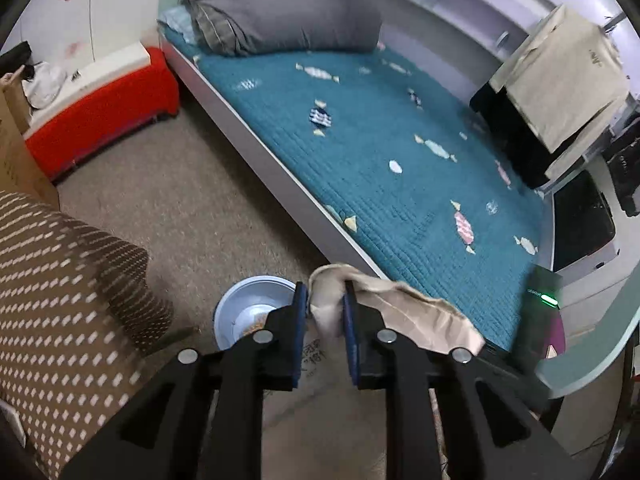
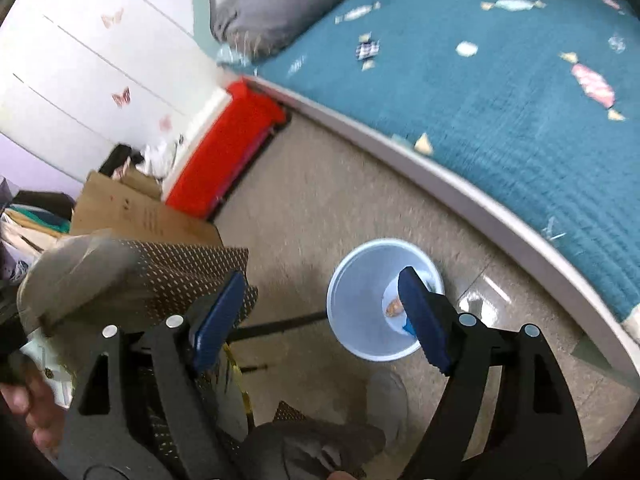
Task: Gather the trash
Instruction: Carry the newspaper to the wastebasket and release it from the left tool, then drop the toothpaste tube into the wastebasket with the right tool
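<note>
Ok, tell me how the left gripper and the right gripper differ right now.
The left gripper has its jaws close together, pinching a beige crumpled bag; the right gripper has its jaws spread wide with nothing between them. The left gripper sits beside the pale blue bin, next to the bed's edge; the right gripper frames that bin directly from above. Both have black arms and blue pads and point down toward the floor.

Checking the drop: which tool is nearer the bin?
Right. The open right tool hangs over the bin; the left tool, gripping paper, is beside it.
</note>
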`<state>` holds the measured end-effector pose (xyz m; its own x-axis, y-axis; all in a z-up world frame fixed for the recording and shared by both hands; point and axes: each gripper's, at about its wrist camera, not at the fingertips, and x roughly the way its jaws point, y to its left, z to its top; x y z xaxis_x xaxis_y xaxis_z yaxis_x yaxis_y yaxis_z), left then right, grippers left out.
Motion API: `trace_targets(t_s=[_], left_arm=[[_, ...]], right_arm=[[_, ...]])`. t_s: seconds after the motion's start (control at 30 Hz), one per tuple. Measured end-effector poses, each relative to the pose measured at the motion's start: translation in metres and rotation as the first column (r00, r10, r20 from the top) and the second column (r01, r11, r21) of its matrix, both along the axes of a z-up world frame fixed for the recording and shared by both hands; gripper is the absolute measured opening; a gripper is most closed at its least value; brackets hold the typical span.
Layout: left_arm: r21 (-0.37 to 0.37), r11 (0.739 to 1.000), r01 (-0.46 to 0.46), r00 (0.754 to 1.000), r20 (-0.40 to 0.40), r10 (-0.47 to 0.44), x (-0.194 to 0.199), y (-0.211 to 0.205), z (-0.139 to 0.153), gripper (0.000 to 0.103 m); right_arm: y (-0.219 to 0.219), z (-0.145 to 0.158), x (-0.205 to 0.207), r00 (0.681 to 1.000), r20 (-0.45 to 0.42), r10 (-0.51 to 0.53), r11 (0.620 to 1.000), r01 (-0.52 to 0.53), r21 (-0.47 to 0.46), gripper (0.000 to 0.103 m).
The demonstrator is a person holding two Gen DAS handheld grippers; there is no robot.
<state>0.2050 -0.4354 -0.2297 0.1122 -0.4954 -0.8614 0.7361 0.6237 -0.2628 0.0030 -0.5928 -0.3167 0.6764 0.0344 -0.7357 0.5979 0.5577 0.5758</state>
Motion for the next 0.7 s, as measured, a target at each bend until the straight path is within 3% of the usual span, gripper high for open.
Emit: trace_targets(t_s=[0.2, 0.23, 0.27, 0.33, 0.43, 0.47, 0.57, 0.7], left_arm=[[0.111, 0.994, 0.019, 0.997, -0.071, -0.011, 0.019, -0.034, -0.039, 0.018], [0.14, 0.99, 0.008, 0.998, -0.058, 0.0, 0.022, -0.036, -0.045, 0.026], [0.178, 0.984, -0.01, 0.999, -0.045, 0.019, 0.025, -0.034, -0.051, 0.046], [0.209, 0.977, -0.043, 0.998, -0.029, 0.05, 0.028, -0.03, -0.056, 0.071], [0.224, 0.972, -0.073, 0.997, 0.035, 0.067, 0.026, -0.019, -0.049, 0.086], [0.233, 0.969, -0.084, 0.996, 0.051, 0.074, 0.024, -0.015, -0.045, 0.087], [0.168, 0.981, -0.101, 0.994, 0.063, 0.091, 0.02, 0.0, -0.026, 0.087], [0.073, 0.989, -0.129, 0.978, 0.174, 0.115, 0.0, 0.029, 0.012, 0.092]], right_arm=[[-0.01, 0.018, -0.018, 1.0, 0.025, -0.019, 0.999, 0.02, -0.03, 0.08], [-0.01, 0.02, -0.021, 0.999, 0.027, -0.019, 0.999, 0.02, -0.029, 0.08], [-0.011, 0.019, -0.023, 0.999, 0.025, -0.022, 0.999, 0.022, -0.028, 0.081], [-0.012, 0.016, -0.025, 1.0, 0.011, -0.021, 0.999, 0.021, -0.029, 0.083], [-0.011, 0.011, -0.028, 1.0, -0.013, -0.026, 0.999, 0.025, -0.027, 0.092], [-0.009, 0.01, -0.029, 0.999, -0.02, -0.03, 0.999, 0.03, -0.028, 0.096], [-0.001, 0.016, -0.03, 0.999, -0.019, -0.032, 0.998, 0.031, -0.052, 0.097], [0.017, 0.045, -0.023, 1.0, -0.008, -0.026, 0.989, 0.025, -0.145, 0.097]])
